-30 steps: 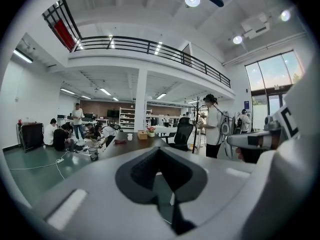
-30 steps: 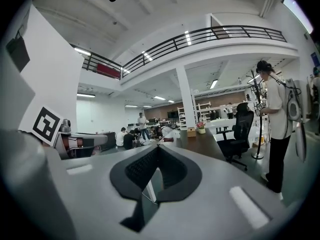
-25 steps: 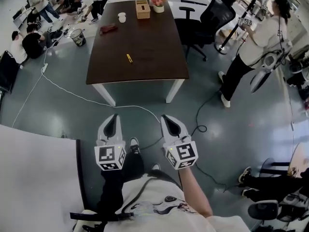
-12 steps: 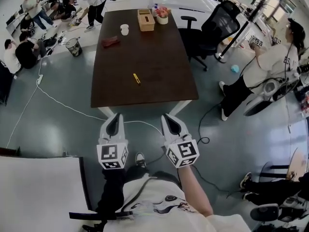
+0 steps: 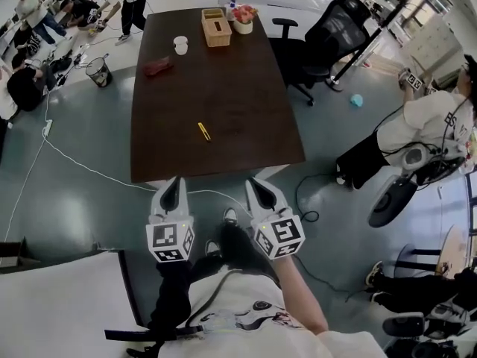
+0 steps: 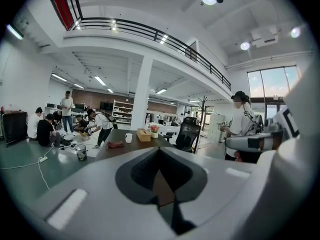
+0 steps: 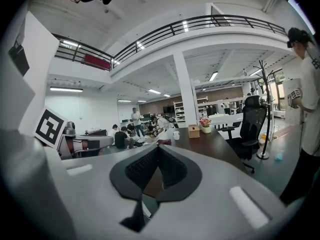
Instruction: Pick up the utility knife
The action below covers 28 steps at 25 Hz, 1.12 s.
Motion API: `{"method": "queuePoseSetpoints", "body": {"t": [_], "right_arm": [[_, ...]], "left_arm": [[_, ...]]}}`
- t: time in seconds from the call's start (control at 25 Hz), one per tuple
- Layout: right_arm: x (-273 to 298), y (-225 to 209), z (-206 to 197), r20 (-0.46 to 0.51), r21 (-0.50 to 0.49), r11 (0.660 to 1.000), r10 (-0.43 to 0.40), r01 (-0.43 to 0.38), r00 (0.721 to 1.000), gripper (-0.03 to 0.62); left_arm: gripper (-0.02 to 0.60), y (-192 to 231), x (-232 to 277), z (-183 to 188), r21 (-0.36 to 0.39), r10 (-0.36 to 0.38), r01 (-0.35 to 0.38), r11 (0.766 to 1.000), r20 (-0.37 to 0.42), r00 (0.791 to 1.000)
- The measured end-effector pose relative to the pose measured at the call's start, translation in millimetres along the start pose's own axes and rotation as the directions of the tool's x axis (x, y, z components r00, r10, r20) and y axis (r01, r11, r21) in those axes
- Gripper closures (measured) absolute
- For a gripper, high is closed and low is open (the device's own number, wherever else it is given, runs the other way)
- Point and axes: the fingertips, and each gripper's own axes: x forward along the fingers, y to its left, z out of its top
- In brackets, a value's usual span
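The utility knife is a small yellow stick lying alone near the middle of the dark brown table, short of its near edge. My left gripper and right gripper hang side by side over the floor just before that edge, both pointing at the table. Each is shut with nothing between its jaws. The left gripper and right gripper show closed tips in their own views, where the knife is hidden behind the jaws.
At the table's far end stand a white cup, a wooden tissue box, a flower pot and a reddish cloth. A black office chair stands right of the table. A white cable crosses the floor; a person stands at right.
The table has come nearer in the head view; its near edge now lies just ahead of both grippers. The person at right has shifted lower. Both grippers keep their pose.
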Motion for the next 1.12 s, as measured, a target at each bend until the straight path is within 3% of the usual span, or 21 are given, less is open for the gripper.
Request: {"method": "queuePoseSetpoints", "body": {"t": [0.56, 0.68, 0.84, 0.96, 1.12], "right_arm": [[144, -84, 34, -0.011, 0.055, 0.993, 0.101, -0.101, 0.995, 0.592], [162, -89, 21, -0.061, 0.085, 0.989, 0.125, -0.119, 0.990, 0.592], [190, -88, -28, -0.189, 0.140, 0.982, 0.154, -0.129, 0.970, 0.592], [210, -83, -70, -0.298, 0.159, 0.979, 0.174, -0.131, 0.939, 0.592], [238, -76, -118, -0.435, 0.175, 0.978, 0.183, -0.117, 0.882, 0.592]], "left_arm": [[0.584, 64, 126, 46, 0.025, 0.144, -0.144, 0.989, -0.004, 0.990], [0.584, 75, 141, 20, -0.031, 0.152, -0.155, 0.987, -0.097, 0.984], [0.584, 89, 156, -30, -0.076, 0.138, -0.161, 0.984, -0.245, 0.960], [0.584, 98, 168, -66, -0.096, 0.114, -0.154, 0.983, -0.335, 0.935], [0.583, 108, 179, -118, -0.163, 0.053, -0.143, 0.976, -0.463, 0.885]]}}
